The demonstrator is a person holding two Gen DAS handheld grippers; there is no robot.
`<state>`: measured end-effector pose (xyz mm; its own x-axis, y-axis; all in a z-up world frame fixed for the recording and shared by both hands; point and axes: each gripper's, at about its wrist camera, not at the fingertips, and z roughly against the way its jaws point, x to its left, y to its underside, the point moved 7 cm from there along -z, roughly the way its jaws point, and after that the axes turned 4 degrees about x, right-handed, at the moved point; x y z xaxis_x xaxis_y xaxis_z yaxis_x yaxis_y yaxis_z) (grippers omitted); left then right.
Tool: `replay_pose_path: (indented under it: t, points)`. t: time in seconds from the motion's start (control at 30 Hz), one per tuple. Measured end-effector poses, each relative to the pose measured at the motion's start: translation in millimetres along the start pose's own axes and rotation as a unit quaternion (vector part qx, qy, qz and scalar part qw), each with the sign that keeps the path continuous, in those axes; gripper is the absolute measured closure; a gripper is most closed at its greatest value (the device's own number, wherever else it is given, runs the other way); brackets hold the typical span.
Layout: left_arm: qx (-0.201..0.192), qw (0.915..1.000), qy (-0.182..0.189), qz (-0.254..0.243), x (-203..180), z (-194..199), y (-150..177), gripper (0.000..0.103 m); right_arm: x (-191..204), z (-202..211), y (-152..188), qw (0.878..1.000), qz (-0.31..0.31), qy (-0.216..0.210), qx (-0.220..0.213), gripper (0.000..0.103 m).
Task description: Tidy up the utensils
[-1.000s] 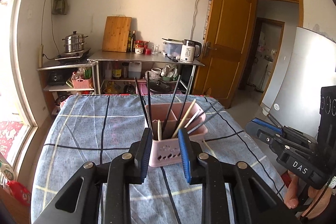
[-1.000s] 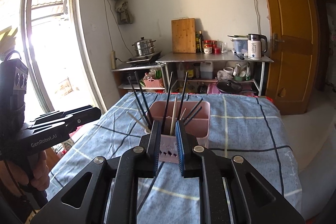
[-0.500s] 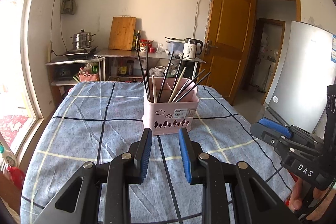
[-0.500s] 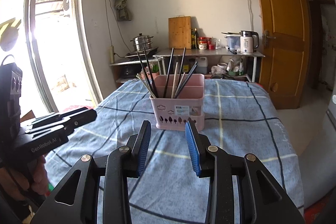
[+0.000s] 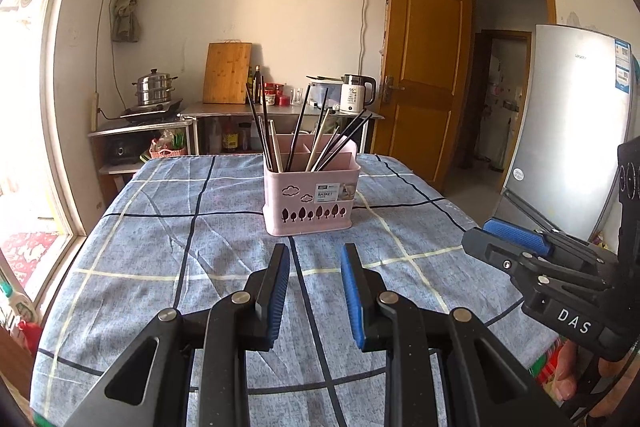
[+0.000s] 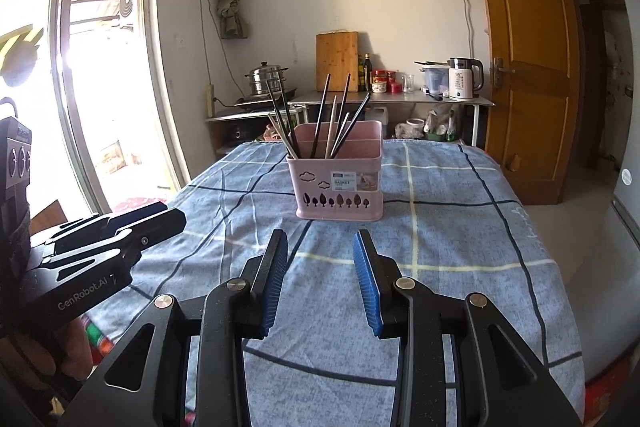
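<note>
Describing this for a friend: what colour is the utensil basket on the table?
Pale pink basket with dark tree cutouts, clearest in the left wrist view.

The pink utensil basket (image 5: 310, 201) looks like smooth matt plastic with a paper label. A woven blue checked cloth (image 5: 160, 259), slightly creased, covers the table. The chopsticks (image 5: 298, 131) are partly glossy black, partly pale wood. Ribbed blue pads line the matt black fingers (image 6: 270, 287).

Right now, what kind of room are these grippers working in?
Most likely a home kitchen with a dining table: a steamer pot on a cooktop, a cutting board and electric kettle on a steel counter, and a fridge by the door.
</note>
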<state>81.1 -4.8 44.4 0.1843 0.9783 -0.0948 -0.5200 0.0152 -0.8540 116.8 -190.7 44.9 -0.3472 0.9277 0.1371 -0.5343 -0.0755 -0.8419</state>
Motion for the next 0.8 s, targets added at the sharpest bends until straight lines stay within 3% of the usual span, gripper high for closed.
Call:
replay_pose_path:
  t: [0.23,0.8]
  points:
    - [0.004,0.9999,-0.003,0.016,5.9,-2.7,14.5,0.077,3.9,0.5,7.9,1.000,0.009,0.004,0.001,0.068]
    - [-0.003,0.9998,-0.009,0.020,7.3,2.5,15.4,0.077,6.7,4.0,7.8,1.000,0.011,0.011,-0.004,0.068]
